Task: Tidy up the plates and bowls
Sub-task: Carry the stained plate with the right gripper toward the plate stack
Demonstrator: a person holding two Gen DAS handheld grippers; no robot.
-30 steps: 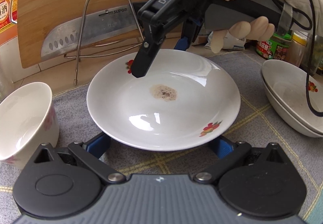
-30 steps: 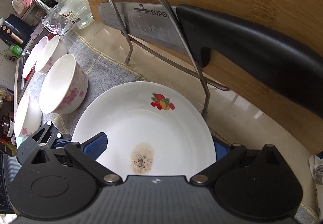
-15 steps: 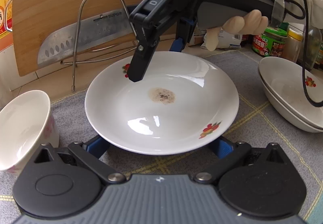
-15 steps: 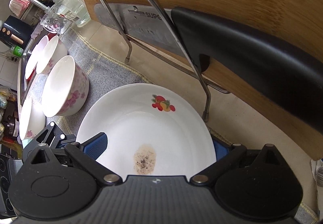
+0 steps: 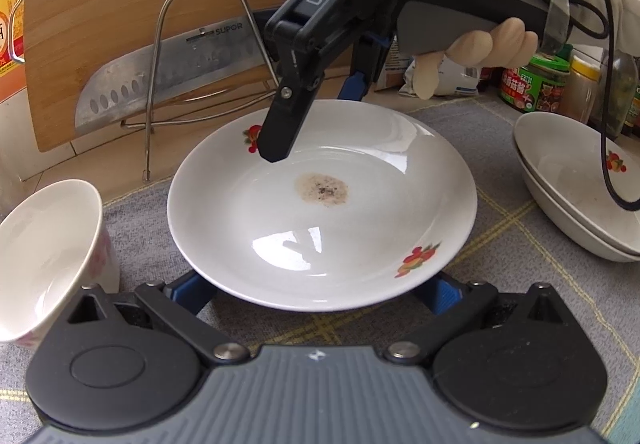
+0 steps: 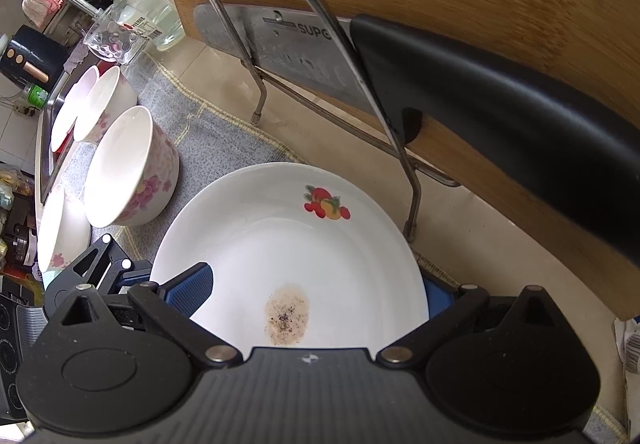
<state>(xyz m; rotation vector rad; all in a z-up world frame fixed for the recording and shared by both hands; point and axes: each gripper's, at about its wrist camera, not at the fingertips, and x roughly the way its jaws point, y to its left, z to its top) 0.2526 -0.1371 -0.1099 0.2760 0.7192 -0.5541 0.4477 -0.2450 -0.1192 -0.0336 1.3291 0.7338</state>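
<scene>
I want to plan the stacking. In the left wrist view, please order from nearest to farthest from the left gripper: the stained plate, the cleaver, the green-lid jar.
1. Stained plate, directly ahead over the left gripper.
2. Cleaver, behind-left in the wire rack.
3. Green-lid jar, far right.

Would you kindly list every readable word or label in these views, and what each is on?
"DAS": on the right claw.
"SUPOR": on the knife blade; the right wrist view shows only "SUP".
Jar label, orange box and glass jar label: print too small or blurred to read.
</scene>
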